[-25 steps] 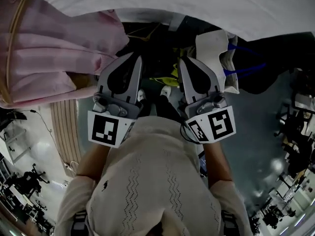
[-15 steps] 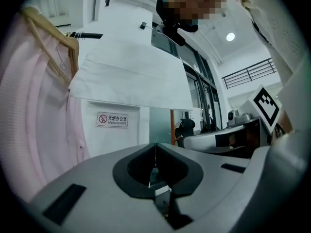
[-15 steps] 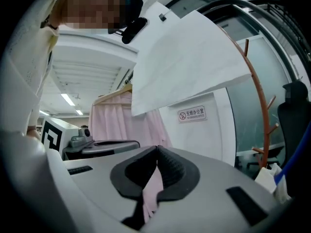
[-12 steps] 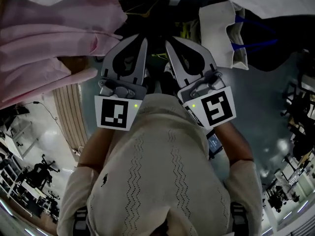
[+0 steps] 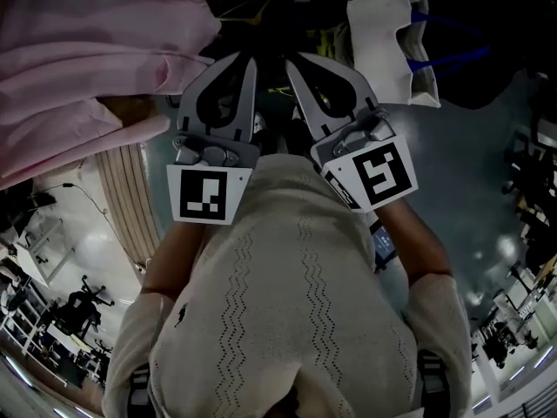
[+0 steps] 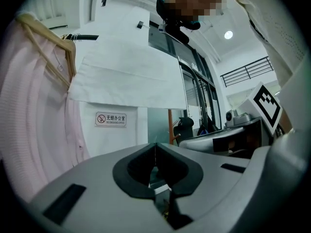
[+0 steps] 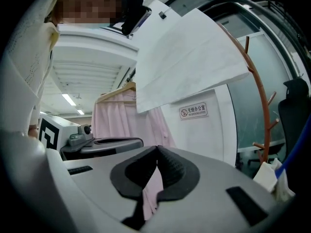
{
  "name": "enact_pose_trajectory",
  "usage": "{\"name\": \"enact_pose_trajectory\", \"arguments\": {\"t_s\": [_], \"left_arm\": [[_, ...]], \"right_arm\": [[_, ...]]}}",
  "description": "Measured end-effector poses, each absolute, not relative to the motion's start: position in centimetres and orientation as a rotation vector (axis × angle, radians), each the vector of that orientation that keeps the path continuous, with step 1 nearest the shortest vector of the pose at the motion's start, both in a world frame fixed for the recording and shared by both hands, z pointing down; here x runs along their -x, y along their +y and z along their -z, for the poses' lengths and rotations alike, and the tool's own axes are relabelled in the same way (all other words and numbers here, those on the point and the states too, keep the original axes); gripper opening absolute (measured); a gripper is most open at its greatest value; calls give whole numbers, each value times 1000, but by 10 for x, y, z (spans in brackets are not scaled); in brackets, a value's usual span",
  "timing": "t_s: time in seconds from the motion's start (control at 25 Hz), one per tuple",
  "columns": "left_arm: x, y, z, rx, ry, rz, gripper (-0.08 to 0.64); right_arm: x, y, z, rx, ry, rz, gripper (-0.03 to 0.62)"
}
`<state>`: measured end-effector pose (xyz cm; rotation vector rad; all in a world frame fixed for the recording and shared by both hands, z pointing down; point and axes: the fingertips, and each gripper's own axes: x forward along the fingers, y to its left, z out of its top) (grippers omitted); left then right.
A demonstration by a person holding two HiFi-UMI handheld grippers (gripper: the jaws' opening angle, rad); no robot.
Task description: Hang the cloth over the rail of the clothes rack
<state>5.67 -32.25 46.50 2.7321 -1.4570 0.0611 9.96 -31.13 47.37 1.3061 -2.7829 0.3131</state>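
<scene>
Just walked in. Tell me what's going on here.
A person in a cream knit top holds a pair of tongs in each hand, both pointed out ahead. The left tongs and the right tongs are shut with nothing in them. A white cloth hangs draped up in front, beside a pink garment. The hanging looks done; neither pair touches the cloth.

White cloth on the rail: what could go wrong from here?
The white cloth lies loose over the rail. Its lower edge looks slanted in the right gripper view, so it may hang unevenly and slide off.
The pink shirt hangs right beside it. A correction with the left tool or right tool, both shut and empty, might snag it.
</scene>
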Motion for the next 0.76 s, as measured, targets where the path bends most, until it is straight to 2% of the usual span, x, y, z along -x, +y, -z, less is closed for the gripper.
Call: {"name": "enact_pose_trajectory", "arguments": {"t_s": [0.76], "left_arm": [[-68,-320,-476,-2705,-1423,-77,13]], "right_arm": [[-121,-306,-482,-1412,-2731,-397,18]]}}
